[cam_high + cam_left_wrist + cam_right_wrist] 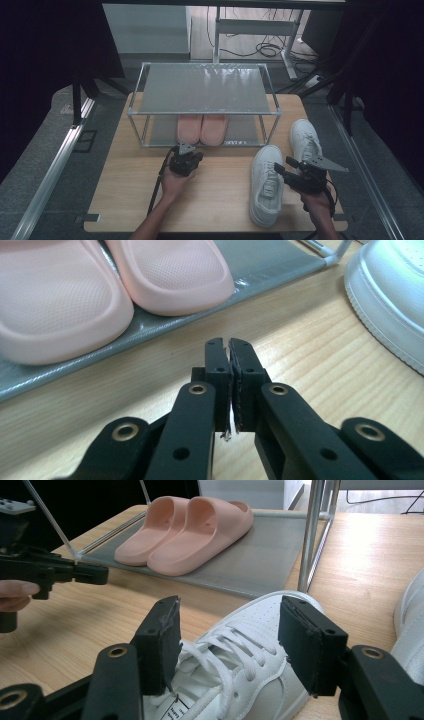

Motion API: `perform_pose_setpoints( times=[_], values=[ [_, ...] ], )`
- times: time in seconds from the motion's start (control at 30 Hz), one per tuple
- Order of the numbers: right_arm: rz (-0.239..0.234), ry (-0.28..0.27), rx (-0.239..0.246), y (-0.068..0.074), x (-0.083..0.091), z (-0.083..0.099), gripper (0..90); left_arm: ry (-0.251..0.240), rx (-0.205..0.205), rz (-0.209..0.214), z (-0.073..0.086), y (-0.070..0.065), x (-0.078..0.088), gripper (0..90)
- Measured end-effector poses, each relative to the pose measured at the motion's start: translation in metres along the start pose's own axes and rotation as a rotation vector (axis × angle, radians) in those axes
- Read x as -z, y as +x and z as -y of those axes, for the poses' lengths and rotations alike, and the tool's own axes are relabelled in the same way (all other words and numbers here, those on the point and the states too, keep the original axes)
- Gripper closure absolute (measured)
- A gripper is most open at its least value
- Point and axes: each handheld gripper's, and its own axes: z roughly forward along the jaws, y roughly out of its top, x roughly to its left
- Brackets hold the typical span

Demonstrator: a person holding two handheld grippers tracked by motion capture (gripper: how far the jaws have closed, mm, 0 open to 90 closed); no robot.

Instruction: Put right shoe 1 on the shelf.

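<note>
Wooden table (220, 195): shoe rack (205, 90), white sneakers (265, 182).

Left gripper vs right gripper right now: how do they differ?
The left gripper has its jaws shut on nothing; the right gripper stands open. The left gripper sits above bare table before the pink slippers; the right gripper's jaws straddle the near white sneaker. Both are hand-held.

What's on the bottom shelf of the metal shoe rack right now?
A pair of pink foam slides sits side by side on the lower grey shelf of the metal-framed shoe rack. From above, the top shelf covers their heels and the rear of that shelf.
</note>
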Motion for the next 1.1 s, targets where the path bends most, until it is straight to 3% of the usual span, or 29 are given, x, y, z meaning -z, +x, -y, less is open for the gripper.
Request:
perform_pose_setpoints(
  times=[0.73, 1.1],
  values=[
    [-0.002, -0.004, 0.001, 0.001, 0.001, -0.001, 42.2, 0.030, -0.025, 0.017, 0.037, 0.007, 0.045, 80.6],
    [-0.001, -0.006, 0.002, 0.001, 0.002, -0.001, 42.2, 0.058, -0.015, 0.018, 0.051, 0.024, 0.065, 62.4]
  ],
)
